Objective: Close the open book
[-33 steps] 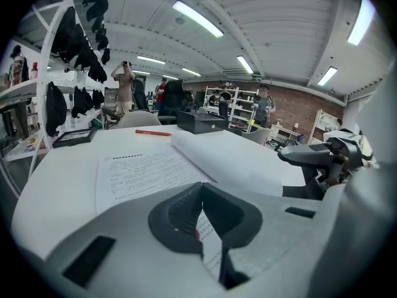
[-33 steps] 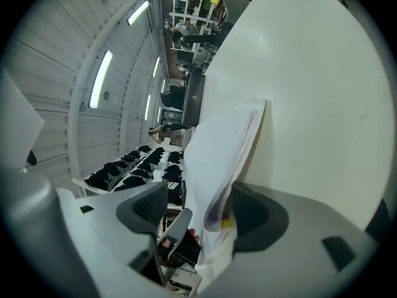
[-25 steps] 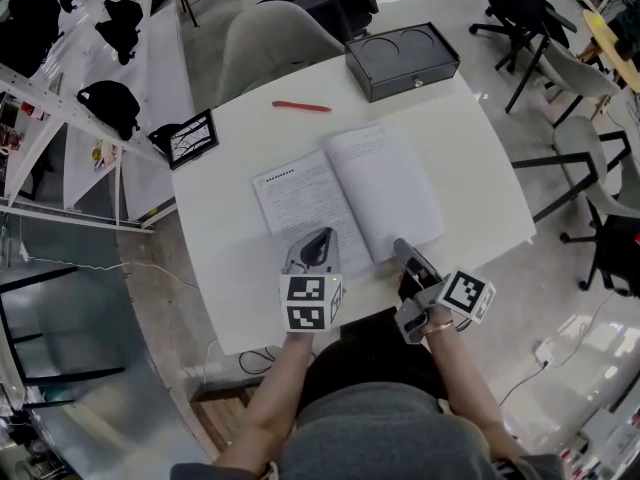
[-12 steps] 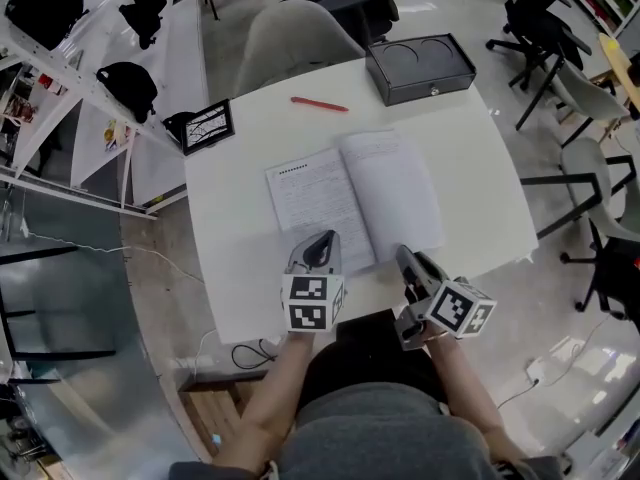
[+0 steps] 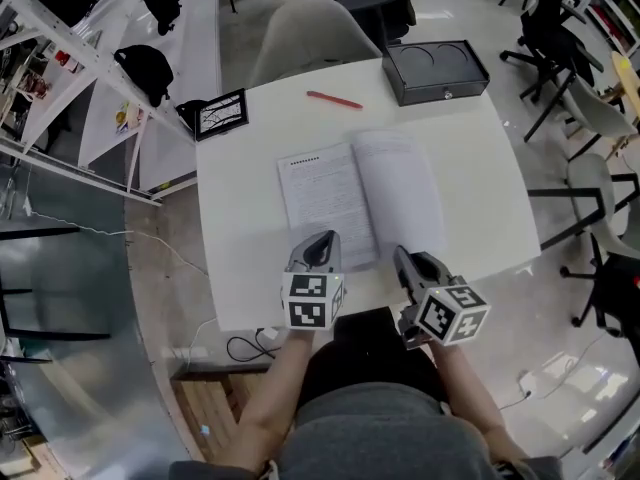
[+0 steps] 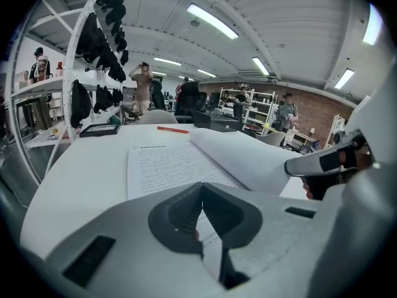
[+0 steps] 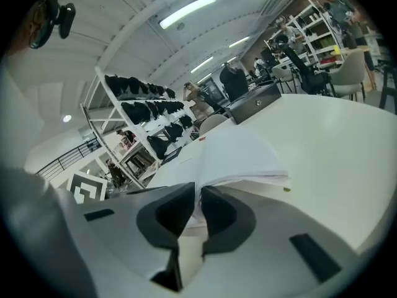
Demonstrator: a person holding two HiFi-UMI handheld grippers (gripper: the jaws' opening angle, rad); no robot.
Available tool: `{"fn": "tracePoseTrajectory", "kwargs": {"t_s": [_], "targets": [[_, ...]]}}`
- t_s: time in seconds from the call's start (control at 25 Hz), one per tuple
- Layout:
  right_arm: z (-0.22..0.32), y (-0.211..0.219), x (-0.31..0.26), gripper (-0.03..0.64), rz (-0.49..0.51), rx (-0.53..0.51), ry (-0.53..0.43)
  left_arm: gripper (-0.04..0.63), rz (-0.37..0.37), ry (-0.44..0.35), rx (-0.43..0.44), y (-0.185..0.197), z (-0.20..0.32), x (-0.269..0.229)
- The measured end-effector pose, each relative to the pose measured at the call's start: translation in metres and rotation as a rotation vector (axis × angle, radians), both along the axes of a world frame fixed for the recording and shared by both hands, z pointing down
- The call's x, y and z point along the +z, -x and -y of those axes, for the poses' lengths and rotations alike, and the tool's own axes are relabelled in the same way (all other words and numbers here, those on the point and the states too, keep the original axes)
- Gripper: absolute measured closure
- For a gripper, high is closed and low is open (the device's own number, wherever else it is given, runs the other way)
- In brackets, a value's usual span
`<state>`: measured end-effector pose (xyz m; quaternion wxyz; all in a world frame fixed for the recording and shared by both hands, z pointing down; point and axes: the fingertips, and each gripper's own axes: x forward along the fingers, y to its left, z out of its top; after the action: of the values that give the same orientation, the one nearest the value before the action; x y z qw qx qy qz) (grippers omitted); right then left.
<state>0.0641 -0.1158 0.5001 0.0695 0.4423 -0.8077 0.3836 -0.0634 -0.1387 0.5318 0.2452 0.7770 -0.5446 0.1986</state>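
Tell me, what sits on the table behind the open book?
Beyond the open book lie a red pen and a closed black box, at the far edge of the table. The box's lid hides whatever is inside.

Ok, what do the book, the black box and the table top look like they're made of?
The book: matte white paper, thin printed pages that curve. The black box: probably painted metal, crisp edges, slight sheen. The table: smooth white top, laminate or coated wood; can't tell which.
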Motion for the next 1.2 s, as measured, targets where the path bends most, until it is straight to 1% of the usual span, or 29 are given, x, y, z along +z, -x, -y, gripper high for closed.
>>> {"fn": "tracePoseTrajectory", "kwargs": {"t_s": [0.16,0.4,0.52,0.64,0.76,1.08,1.2], "targets": [[-0.002,0.006,-0.001,0.583,-0.076,-0.053,-0.036,0.589,0.005,0.004,-0.022,0.006,-0.004,0.000],[-0.006,0.020,-0.004,0.583,-0.227,-0.155,-0.110,0.589,0.010,0.012,-0.060,0.017,-0.009,0.001],[-0.009,0.026,-0.003,0.583,-0.279,-0.197,-0.138,0.589,0.008,0.020,-0.079,0.022,-0.012,0.003],[-0.010,0.029,-0.002,0.583,-0.299,-0.203,-0.143,0.589,0.006,0.026,-0.097,0.028,-0.015,0.005],[-0.011,0.033,-0.001,0.583,-0.292,-0.210,-0.140,0.589,0.003,0.027,-0.115,0.034,-0.018,0.006],[-0.015,0.049,0.004,0.583,-0.359,-0.307,-0.172,0.589,0.002,0.024,-0.152,0.046,-0.024,0.005],[-0.015,0.055,0.007,0.585,-0.362,-0.324,-0.166,0.589,0.000,0.023,-0.165,0.051,-0.024,0.004]]}}
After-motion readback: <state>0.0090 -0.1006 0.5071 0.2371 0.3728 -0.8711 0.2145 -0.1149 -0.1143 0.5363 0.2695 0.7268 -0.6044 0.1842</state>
